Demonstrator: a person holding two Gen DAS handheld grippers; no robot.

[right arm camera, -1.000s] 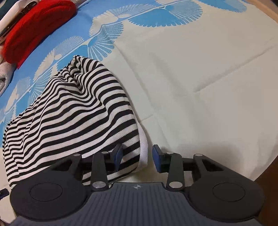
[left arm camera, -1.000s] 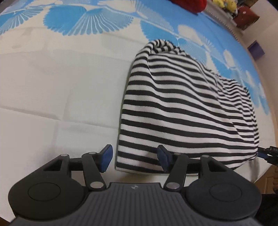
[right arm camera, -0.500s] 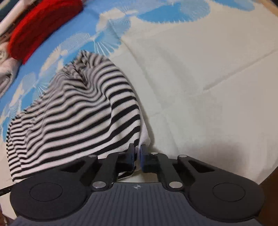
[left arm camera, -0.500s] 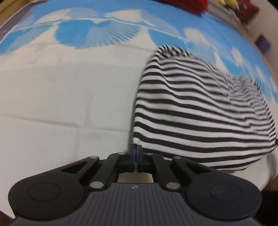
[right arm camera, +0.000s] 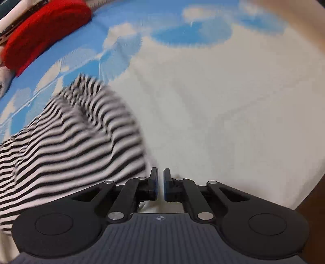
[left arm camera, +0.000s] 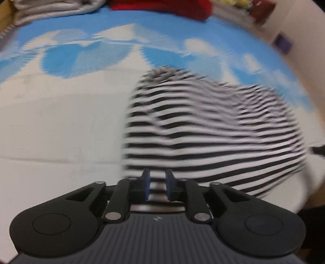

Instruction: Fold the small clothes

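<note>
A black-and-white striped garment (left arm camera: 213,130) lies on the blue-and-cream patterned cloth (left arm camera: 61,121), its near edge lifted and blurred by motion. My left gripper (left arm camera: 157,182) is shut on the garment's near hem; striped cloth shows between its blue pads. In the right wrist view the same garment (right arm camera: 71,146) fills the left side. My right gripper (right arm camera: 160,184) is shut on the garment's near right corner, where a thin white edge of cloth shows between the pads.
A red folded item (right arm camera: 40,32) lies at the far left of the right wrist view and also shows at the top of the left wrist view (left arm camera: 162,8). Grey-white folded cloth (left arm camera: 50,8) lies beside it. The surface's edge runs along the right (left arm camera: 304,193).
Both grippers closed on the garment's near edge about a second ago and have since lifted it and carried it forward; the cloth now bulges and is motion-blurred.
</note>
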